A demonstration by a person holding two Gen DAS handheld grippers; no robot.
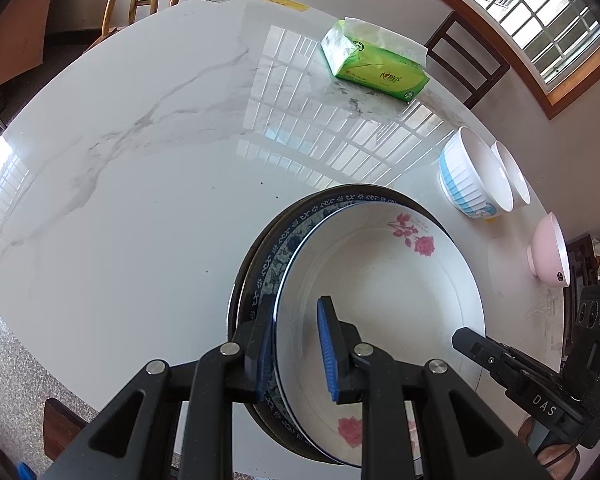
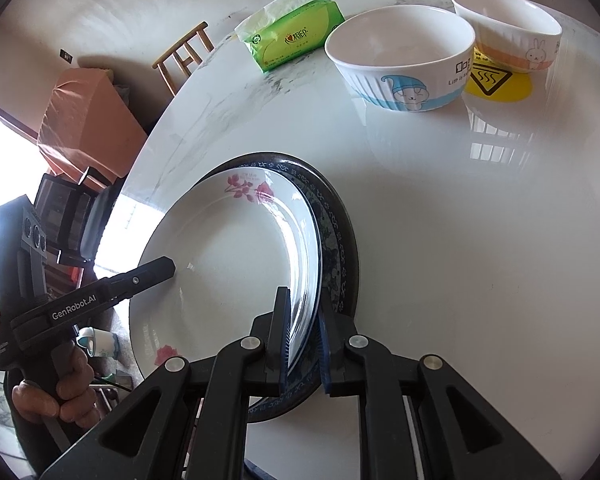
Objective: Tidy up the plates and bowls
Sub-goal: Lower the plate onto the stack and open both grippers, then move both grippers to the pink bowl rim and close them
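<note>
The rose-printed white plate (image 1: 380, 280) sits in the lower middle of both wrist views, nested on a blue-patterned plate (image 1: 278, 256) with a darker rim showing under that, so at least 2 and likely 3 plates are stacked on the marble table (image 1: 140, 160). They look like glazed ceramic: stiff, fairly heavy as a stack, slick and quick to chip, so the rim is the only sound place to take hold. The left gripper (image 1: 296, 352) straddles the stack's left rim, 1 blue pad under the edge and 1 inside the white plate, jaws narrowed on the rim. The right gripper (image 2: 304, 344) has its jaws nearly together, pinching the white plate's rim on the opposite side. A 2-sided grip seems wise, since a tilt could let the top plate slide. Outward, the table is bare at left and centre of the left view. A green tissue pack (image 1: 376, 68) lies at upper centre; a blue-striped bowl (image 2: 400, 64), an orange-banded bowl (image 2: 508, 32) and a pink bowl (image 1: 548, 252) stand near the table's edge.
</note>
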